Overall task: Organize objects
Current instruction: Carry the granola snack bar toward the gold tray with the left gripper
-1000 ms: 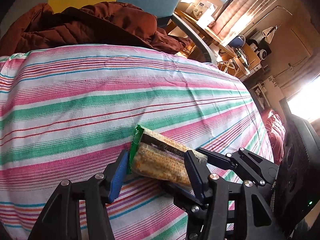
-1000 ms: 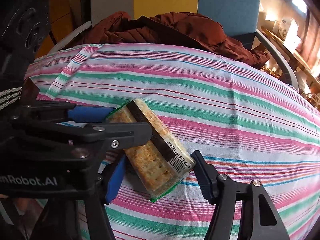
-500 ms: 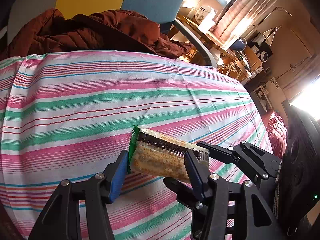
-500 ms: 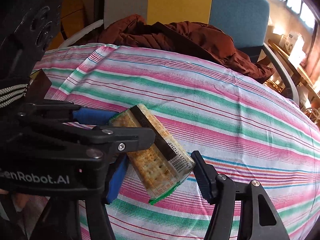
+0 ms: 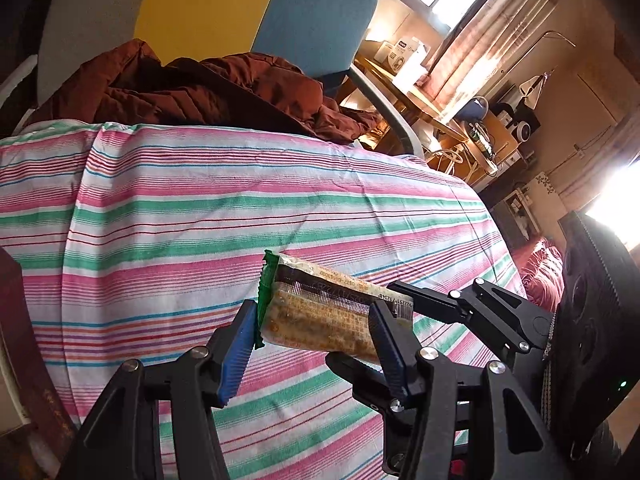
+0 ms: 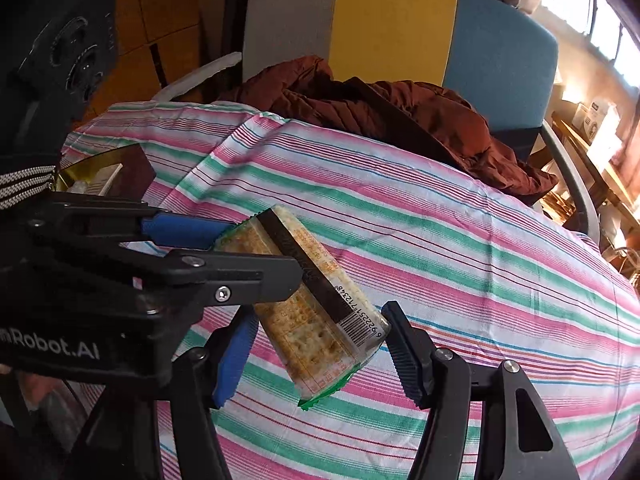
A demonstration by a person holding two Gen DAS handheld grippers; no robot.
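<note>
- While the cracker packet [image 5: 320, 316] hangs in the air above the striped cloth [image 5: 240, 208], both tools reach it: the left gripper [image 5: 312, 320] has its two blue-padded fingers pressed on the packet's two ends, holding it lengthwise; judged from this, the packet's weight is borne by the left tool.
- Seen from the right wrist, the right gripper [image 6: 320, 344] stands with its jaws spread around the packet's barcode end; the dark finger appears to touch the wrapper's corner, the blue one stands apart, so nothing is clamped there.
- Step in hand, as a judgement: a hand-over or a carry of the packet, lifted clear of the cloth, toward wherever it is to be stored.
- Next move, as a judgement: either the right jaws must close on the packet before the left ones let go, or the right tool must back off so that the left can carry the packet to the box.
- Beyond the left gripper, left of the packet, stands an open dark box [image 6: 120, 168] with a gold lining, a likely destination; its contents are too small to tell.
- Count: one cracker packet, two grippers, one box.
- Behind the packet, at the cloth's far edge, lies one brown jacket [image 6: 380, 120] on one chair [image 6: 400, 24] with grey, yellow and blue panels.
</note>
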